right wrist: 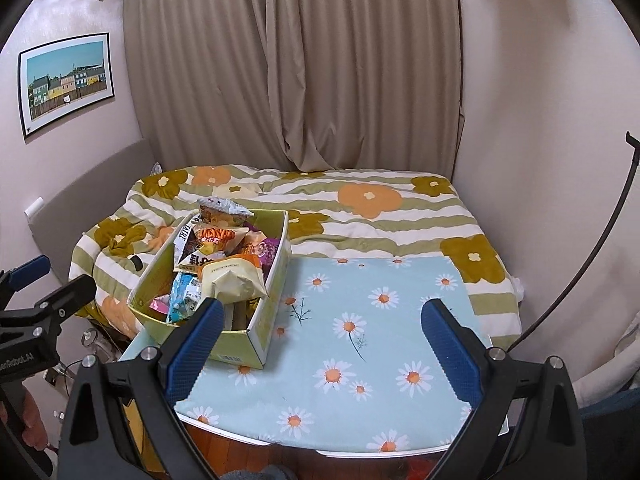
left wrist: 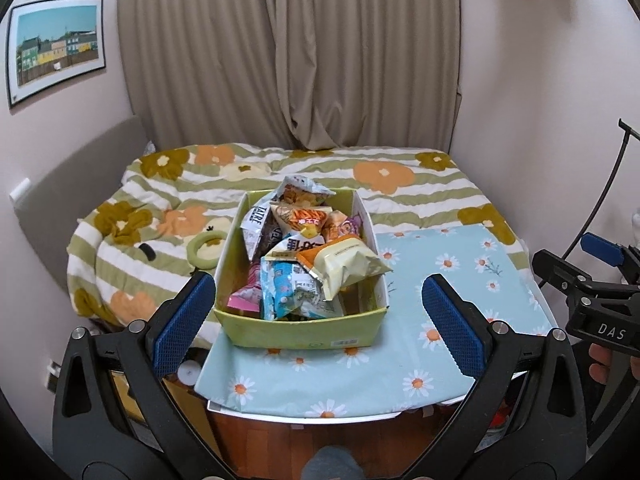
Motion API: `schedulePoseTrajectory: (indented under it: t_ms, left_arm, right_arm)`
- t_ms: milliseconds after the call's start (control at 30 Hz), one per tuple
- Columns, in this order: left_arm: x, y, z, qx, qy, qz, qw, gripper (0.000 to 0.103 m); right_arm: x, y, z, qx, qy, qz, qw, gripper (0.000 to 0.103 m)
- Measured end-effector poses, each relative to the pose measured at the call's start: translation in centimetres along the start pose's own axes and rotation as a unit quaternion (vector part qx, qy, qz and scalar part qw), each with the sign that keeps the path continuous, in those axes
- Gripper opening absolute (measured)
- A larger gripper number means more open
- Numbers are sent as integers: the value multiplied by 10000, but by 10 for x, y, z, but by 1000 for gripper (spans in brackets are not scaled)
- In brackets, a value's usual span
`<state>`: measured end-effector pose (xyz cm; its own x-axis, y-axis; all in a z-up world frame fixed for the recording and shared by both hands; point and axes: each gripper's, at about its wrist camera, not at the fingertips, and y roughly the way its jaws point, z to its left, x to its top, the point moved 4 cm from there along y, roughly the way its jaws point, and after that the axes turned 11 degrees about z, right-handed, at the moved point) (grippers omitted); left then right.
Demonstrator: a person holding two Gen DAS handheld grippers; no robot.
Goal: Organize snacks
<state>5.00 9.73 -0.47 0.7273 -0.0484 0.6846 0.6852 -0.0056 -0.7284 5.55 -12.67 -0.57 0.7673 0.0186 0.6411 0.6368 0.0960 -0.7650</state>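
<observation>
Snacks (left wrist: 304,256) fill the yellow box (left wrist: 304,332), which sits between the left gripper's (left wrist: 318,318) spread, empty fingers (left wrist: 182,326). Right of the box, the right gripper's (right wrist: 320,336) fingers (right wrist: 452,344) also gape over bare daisy cloth (right wrist: 400,312) covering the bench, box at its left edge.

A counter (right wrist: 420,450) carries a daisy-print blue cloth (right wrist: 380,344); the yellow-green snack box (right wrist: 264,332) stands on its left part. Beyond lies a bed (right wrist: 400,216), perhaps touching the counter.
</observation>
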Motion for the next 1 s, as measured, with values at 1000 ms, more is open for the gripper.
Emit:
schedulePoseTrajectory:
  t_ms: [1000]
  left_arm:
    - [2,-1,-17,64,166,-85,9998,102]
  right_arm:
    - [-2,-2,-10,-143,130,4,9998,98]
